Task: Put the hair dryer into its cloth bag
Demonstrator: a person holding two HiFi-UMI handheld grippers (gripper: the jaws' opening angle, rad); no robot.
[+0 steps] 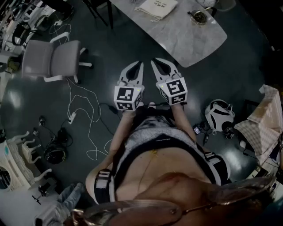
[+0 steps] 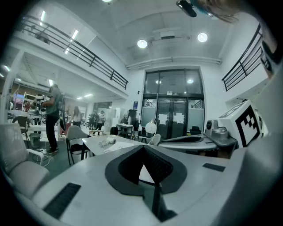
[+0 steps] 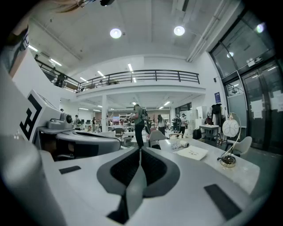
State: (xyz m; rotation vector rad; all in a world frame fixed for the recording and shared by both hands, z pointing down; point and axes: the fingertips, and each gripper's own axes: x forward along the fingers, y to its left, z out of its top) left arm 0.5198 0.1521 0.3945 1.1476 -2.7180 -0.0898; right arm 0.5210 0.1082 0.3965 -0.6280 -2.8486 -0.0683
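Head view looks steeply down from above on the left gripper [image 1: 140,64] and right gripper [image 1: 153,61], table [image 1: 190,42] far; each gripper view looks almost level along its jaws toward that table; all three share it.

We see a white left gripper [image 1: 139,66] and a white right gripper [image 1: 154,62], each marked with black-and-white squares. The table [image 1: 194,39] is pale grey marble, the cloth bag [image 1: 155,8] cream, the chair [image 1: 51,59] light grey, the floor [image 1: 101,44] dark.
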